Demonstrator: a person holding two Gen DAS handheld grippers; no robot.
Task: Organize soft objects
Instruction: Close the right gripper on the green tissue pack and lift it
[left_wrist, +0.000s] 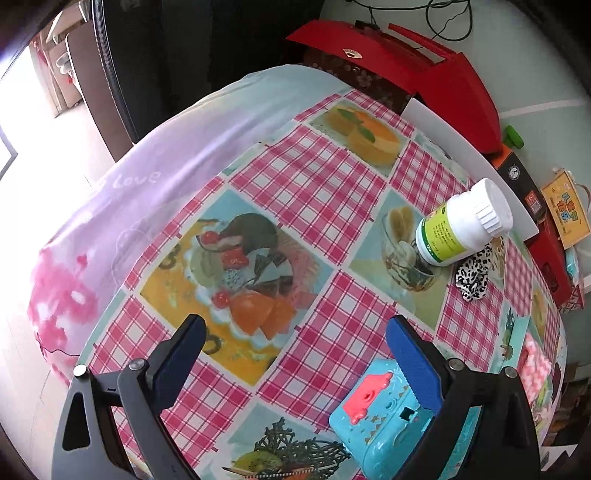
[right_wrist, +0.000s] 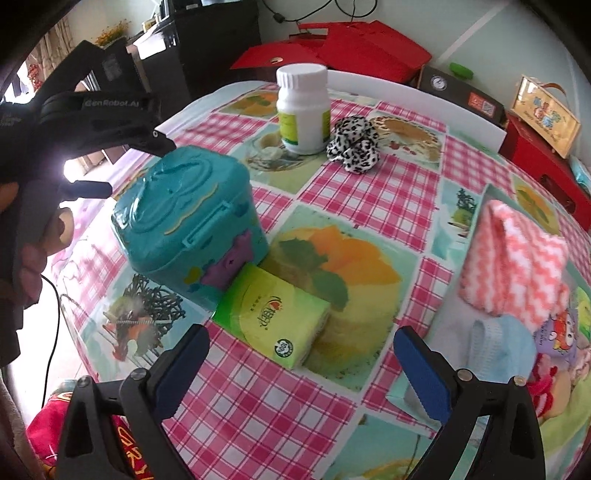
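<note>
A leopard-print scrunchie (right_wrist: 354, 143) lies on the checked tablecloth beside a white pill bottle (right_wrist: 303, 107); both also show in the left wrist view, scrunchie (left_wrist: 474, 273) and bottle (left_wrist: 461, 225). A green tissue pack (right_wrist: 275, 321) lies in front of my right gripper (right_wrist: 301, 365), which is open and empty. A pink-and-white zigzag cloth (right_wrist: 513, 254) and a light blue cloth (right_wrist: 506, 347) sit in a clear box at the right. My left gripper (left_wrist: 295, 354) is open and empty above the table; it also shows in the right wrist view (right_wrist: 110, 166) by the teal case.
A teal plastic toy case (right_wrist: 188, 218) stands left of the tissue pack and shows in the left wrist view (left_wrist: 384, 410). Red boxes (right_wrist: 343, 48) and a yellow gift box (right_wrist: 546, 118) line the far edge. A pink blanket (left_wrist: 92, 221) covers the left side.
</note>
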